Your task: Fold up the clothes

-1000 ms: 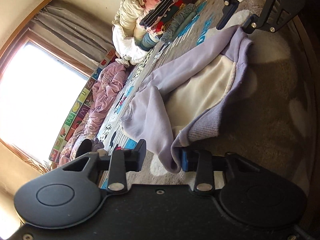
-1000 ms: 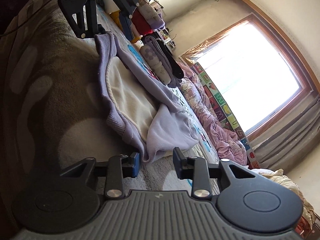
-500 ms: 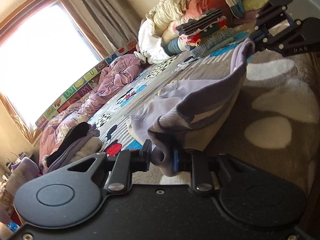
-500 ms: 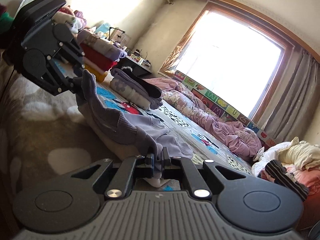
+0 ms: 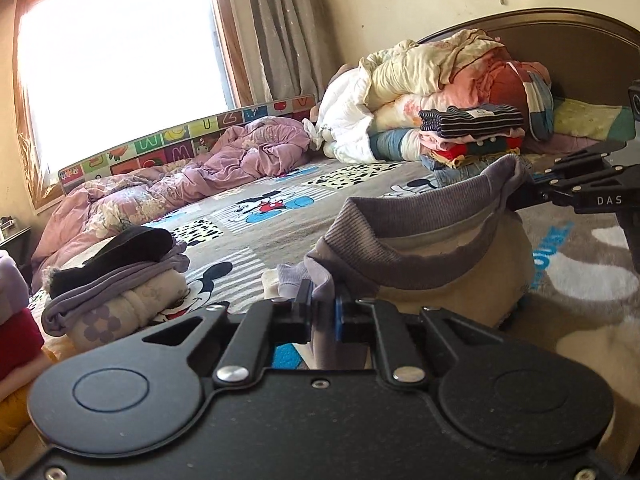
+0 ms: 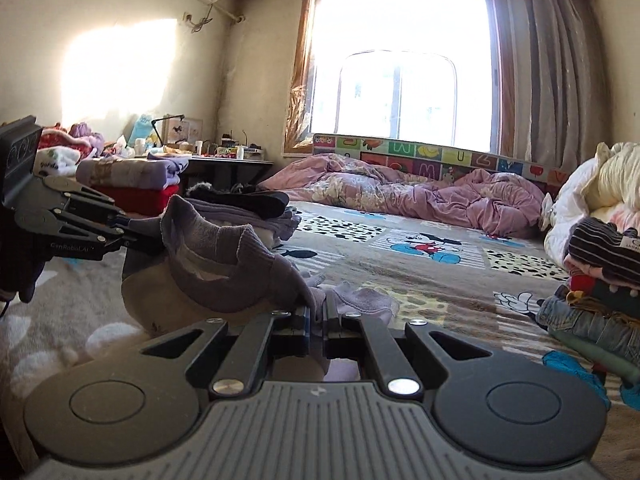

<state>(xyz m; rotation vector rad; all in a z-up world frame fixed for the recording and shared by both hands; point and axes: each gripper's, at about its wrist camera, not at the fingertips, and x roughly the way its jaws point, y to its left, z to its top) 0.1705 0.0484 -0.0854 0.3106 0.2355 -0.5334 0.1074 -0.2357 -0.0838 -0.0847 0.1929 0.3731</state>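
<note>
Now the left gripper (image 5: 323, 307) and right gripper (image 6: 318, 314) each pinch the lilac sweatshirt's (image 5: 432, 216) ribbed hem, lifting it to fold over.

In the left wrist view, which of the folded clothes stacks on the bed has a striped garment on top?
The stack by the headboard, beside the heaped quilts: dark striped top layer. The near stack is topped by plain black.

Your right gripper (image 5: 516, 196) read "DAS"; your left gripper (image 6: 132, 236) "CenRobot.AI", roughly. The alphabet mat (image 6: 436, 160) by the window showed W, U, M.
</note>
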